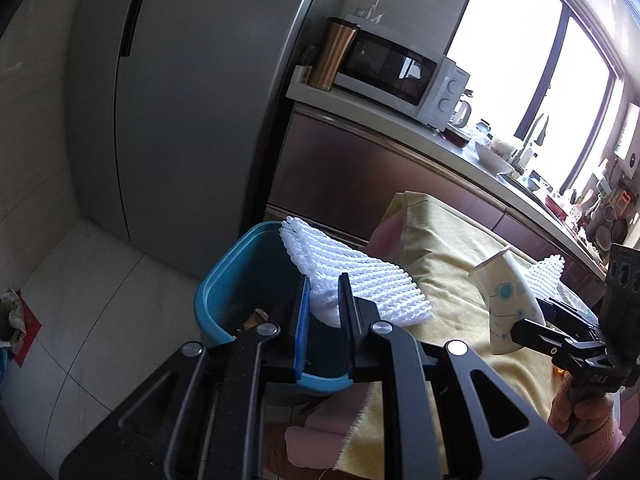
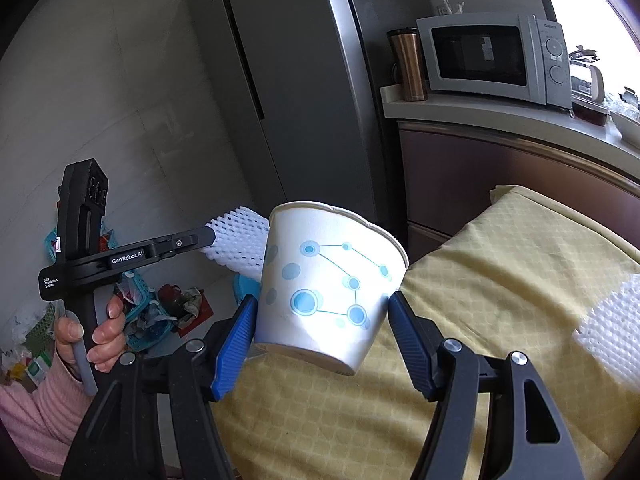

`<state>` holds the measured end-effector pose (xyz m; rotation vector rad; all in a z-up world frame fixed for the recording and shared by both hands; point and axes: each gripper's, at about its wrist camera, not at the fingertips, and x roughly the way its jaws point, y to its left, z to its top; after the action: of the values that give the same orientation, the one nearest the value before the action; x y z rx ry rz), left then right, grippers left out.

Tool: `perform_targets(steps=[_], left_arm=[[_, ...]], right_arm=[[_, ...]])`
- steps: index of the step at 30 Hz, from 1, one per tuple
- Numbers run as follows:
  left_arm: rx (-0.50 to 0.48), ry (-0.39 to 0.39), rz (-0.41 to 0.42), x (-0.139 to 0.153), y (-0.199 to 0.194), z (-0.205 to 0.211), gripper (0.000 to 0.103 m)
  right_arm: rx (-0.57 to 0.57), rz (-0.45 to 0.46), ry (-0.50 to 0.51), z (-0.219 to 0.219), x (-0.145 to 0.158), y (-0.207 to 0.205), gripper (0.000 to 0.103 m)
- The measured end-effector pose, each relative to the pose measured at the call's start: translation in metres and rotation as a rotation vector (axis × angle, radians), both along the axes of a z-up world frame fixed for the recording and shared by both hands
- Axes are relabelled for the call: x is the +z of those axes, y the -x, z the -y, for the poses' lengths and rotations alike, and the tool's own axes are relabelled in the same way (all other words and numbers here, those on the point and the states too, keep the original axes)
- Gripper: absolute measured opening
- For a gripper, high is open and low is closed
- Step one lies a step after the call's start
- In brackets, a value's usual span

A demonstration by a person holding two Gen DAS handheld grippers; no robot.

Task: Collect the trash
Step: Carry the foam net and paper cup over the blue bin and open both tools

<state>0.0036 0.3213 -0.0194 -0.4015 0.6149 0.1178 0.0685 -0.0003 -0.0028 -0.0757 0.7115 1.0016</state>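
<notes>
kitchen all round: tall grey fridge (image 1: pixel 168 92) well ahead of both grippers, yellow-clothed bench (image 2: pixel 500 300) under them. blue bin (image 1: pixel 244 276) just below the left gripper (image 1: pixel 324 300), which pinches white foam netting (image 1: pixel 352 280) over its rim. right gripper (image 2: pixel 320 320), beside it, clamps a dotted paper cup (image 2: pixel 328 284), tilted.

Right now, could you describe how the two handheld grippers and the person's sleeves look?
Both grippers are black metal frames with silver pivot bolts and ribbed blue finger pads. The left gripper carries white "GenRobot.AI" lettering; the right gripper matches it. The sleeve is pink ribbed knit.
</notes>
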Motion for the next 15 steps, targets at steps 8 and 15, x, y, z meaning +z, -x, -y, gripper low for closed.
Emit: perform_targets(steps=[8, 15], left_arm=[[0.029, 0.005, -0.034, -0.016, -0.009, -0.01, 0.014], [0.05, 0.016, -0.055, -0.028, -0.023, -0.013, 0.014]], right_arm=[[0.026, -0.018, 0.028, -0.029, -0.006, -0.018, 0.065], [0.043, -0.039, 0.063, -0.055, -0.013, -0.034, 0.065]])
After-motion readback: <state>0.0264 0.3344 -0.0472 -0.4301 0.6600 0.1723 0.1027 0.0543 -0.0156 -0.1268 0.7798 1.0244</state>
